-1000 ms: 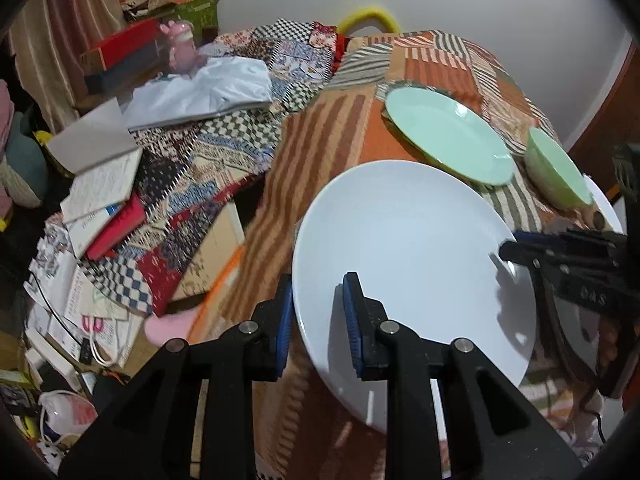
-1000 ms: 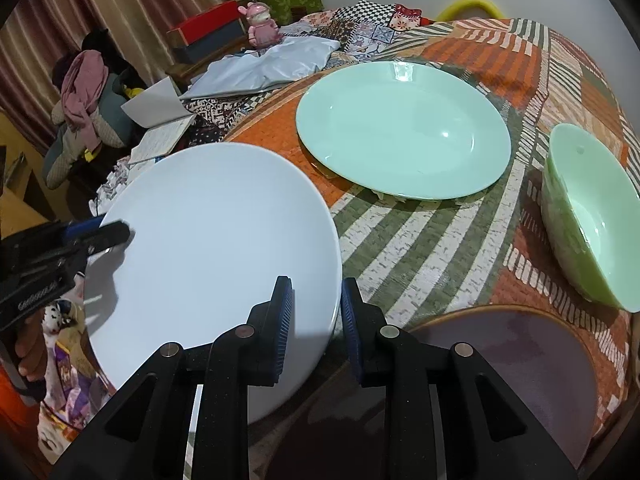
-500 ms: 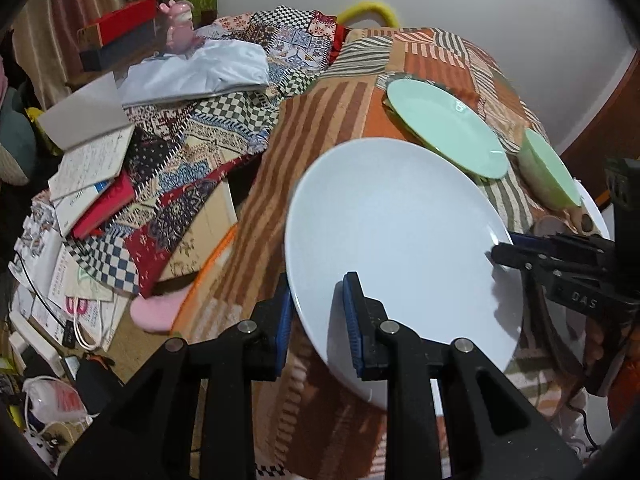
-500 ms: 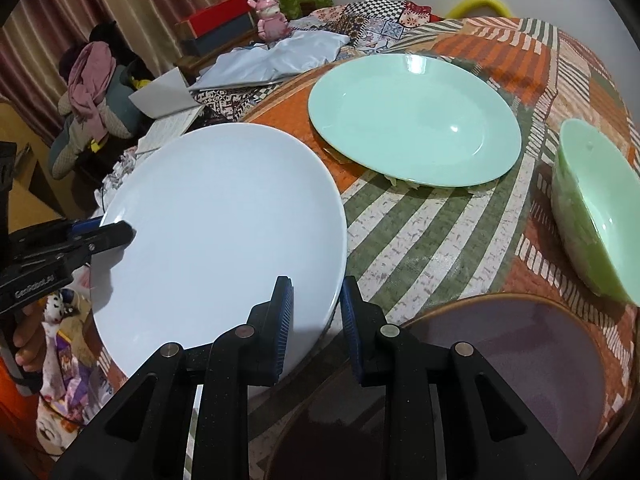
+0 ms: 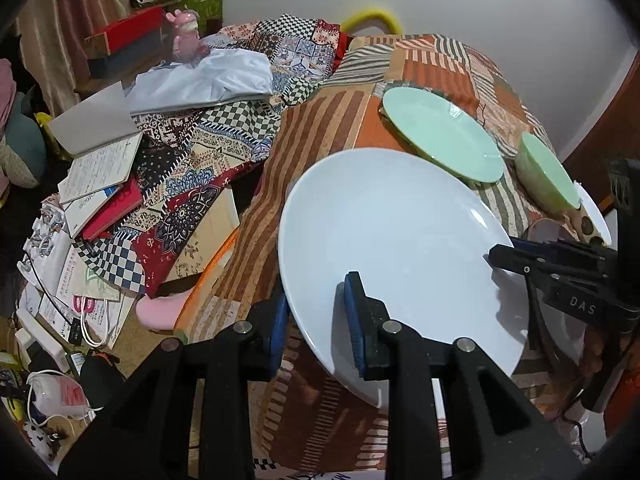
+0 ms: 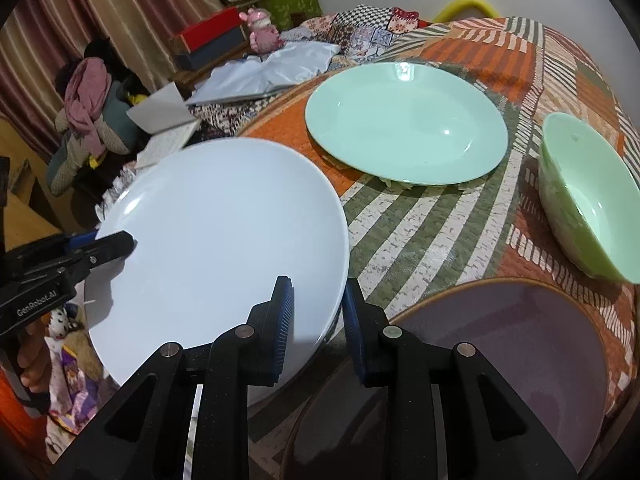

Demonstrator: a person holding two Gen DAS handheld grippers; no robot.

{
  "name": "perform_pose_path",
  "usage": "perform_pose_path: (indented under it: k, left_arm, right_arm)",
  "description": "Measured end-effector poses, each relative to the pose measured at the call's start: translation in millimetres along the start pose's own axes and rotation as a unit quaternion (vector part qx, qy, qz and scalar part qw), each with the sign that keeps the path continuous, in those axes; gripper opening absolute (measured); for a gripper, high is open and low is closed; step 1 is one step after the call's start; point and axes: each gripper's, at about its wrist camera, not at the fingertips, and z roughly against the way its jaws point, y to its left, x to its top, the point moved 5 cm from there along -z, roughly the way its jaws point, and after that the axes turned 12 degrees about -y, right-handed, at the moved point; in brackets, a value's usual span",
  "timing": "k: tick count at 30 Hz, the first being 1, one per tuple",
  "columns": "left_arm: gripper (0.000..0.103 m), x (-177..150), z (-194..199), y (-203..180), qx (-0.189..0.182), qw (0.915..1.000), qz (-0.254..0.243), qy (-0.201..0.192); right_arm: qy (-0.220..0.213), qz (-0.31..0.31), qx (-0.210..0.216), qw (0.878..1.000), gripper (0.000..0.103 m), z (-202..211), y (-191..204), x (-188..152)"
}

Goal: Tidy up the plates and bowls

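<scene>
A large white plate (image 5: 396, 236) is held above the table by both grippers. My left gripper (image 5: 316, 316) is shut on its near-left rim. My right gripper (image 6: 316, 316) is shut on the opposite rim of the white plate (image 6: 224, 240). A mint green plate (image 6: 404, 120) lies flat on the patterned tablecloth beyond it, also in the left wrist view (image 5: 440, 136). A mint green bowl (image 6: 584, 200) stands to the right, also in the left wrist view (image 5: 546, 176). A purple plate (image 6: 500, 368) lies under my right gripper.
The table (image 6: 420, 232) has an orange and green patchwork cloth. To its left lies a cluttered bed or floor with a checked quilt (image 5: 200, 152), books (image 5: 100, 184), a silver bag (image 5: 208, 80) and boxes (image 5: 128, 40). A wall stands behind.
The white plate has risen and moved a little toward the green plate, still held by both grippers.
</scene>
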Motion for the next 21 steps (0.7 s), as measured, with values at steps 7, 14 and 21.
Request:
perform_pose_path:
  k: [7,14,21]
  left_arm:
    - [0.026,5.7,7.9,-9.2,-0.006,0.9999,-0.003,-0.013]
    - [0.026,13.8,18.0,-23.6,-0.011,0.9994,-0.014,-0.029]
    - [0.026,16.9,27.0,-39.9,-0.023,0.9987,-0.022,-0.040]
  right_arm:
    - [-0.025,-0.012,0.000,1.000,0.025,13.1,-1.5,4.7]
    - [-0.050,-0.019,-0.007,0.999,0.025,31.2,-7.8,6.6]
    - [-0.071,-0.032,-0.012,0.997,0.025,52.1,-18.2,5.6]
